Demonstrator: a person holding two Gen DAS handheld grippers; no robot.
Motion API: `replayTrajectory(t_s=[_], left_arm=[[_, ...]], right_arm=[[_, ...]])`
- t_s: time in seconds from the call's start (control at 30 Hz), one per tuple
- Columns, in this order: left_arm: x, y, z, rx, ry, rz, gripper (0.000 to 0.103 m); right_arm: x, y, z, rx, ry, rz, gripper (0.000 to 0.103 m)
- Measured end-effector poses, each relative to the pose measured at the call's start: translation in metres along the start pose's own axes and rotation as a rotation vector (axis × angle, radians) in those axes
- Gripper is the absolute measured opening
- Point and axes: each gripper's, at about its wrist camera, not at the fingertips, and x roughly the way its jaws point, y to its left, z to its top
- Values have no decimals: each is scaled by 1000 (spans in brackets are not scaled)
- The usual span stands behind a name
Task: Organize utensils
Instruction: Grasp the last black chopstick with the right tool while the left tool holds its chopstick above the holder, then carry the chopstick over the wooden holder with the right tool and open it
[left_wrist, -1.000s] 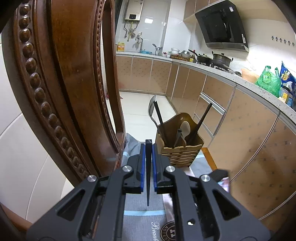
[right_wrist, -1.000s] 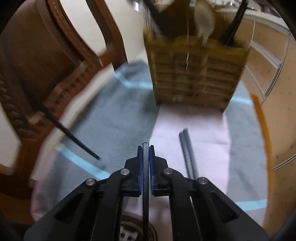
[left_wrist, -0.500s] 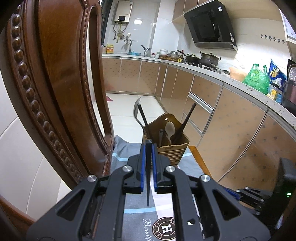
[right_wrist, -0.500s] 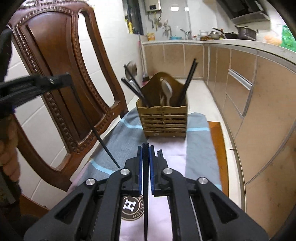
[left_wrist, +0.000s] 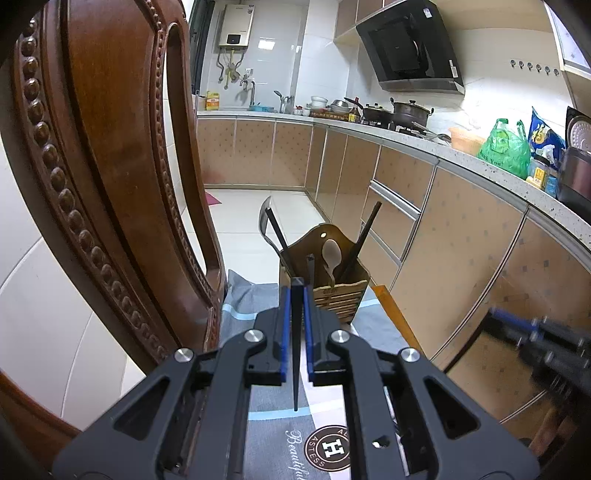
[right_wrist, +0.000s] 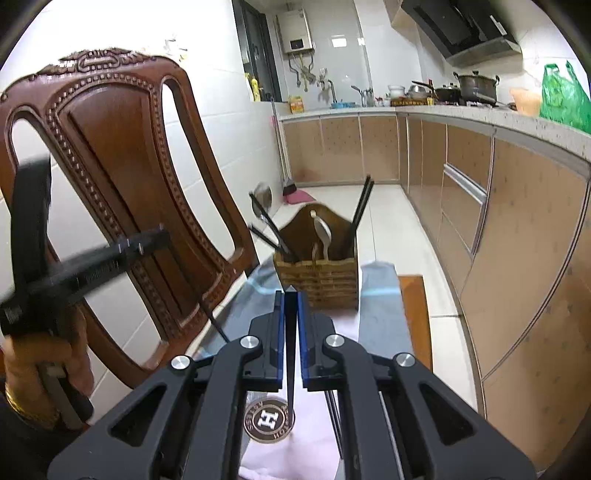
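A wooden slatted utensil holder (left_wrist: 334, 291) (right_wrist: 319, 275) stands at the far end of a grey and pink cloth (left_wrist: 258, 424) (right_wrist: 376, 295). It holds black chopsticks, a metal spoon and a pale spoon. My left gripper (left_wrist: 297, 291) is shut on a black chopstick (left_wrist: 295, 354) that points down toward the cloth, short of the holder. It also shows blurred at the left of the right wrist view (right_wrist: 147, 240). My right gripper (right_wrist: 291, 295) is shut on another black chopstick (right_wrist: 290, 350), also held above the cloth short of the holder.
A carved wooden chair back (left_wrist: 110, 184) (right_wrist: 122, 166) rises close on the left. Kitchen cabinets (left_wrist: 461, 240) and a worktop with pots and bags run along the right. A thin grey utensil lies on the cloth under my right gripper (right_wrist: 332, 406). A wooden edge (right_wrist: 415, 317) borders the cloth.
Both grippers have risen and drawn back from the holder, each still holding its chopstick. The right gripper has lifted off the cloth and tilted up, from looking down to facing the holder.
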Motion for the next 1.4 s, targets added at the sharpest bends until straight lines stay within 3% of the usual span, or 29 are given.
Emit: replayTrajectory(t_s=[0.33,0.5,0.77,0.9,1.07,1.1,1.13,1.2,1.27,1.4], left_arm=[[2,10,2,-35,-3,-11,6],[6,11,1,-46,3,-15,6],[11,19,2,-72,3,-16,6],[15,22,1,-82,8,-11,6],[21,25,0,-105,21,-22,6],[21,26,0,-112,21,-29,6],[21,26,0,-119,17,-33,6],[19,27,2,-127,12,-42,6],[17,27,3,-148,-2,-61,6],[5,22,11,-174,-42,-90,6]], right_arm=[[11,-12,100,-17,-77,-13,7],[29,-17,152,-23,-136,-59,7],[89,-21,184,-46,-161,-145,7],[136,-38,170,-3,-98,-146,7],[174,-66,128,90,-11,-112,12],[171,-71,115,107,-7,-89,25],[166,-73,107,114,-18,-75,50],[146,-78,85,136,-67,-71,79],[119,-86,52,171,-119,-51,84],[87,-107,-22,212,-111,-48,85]])
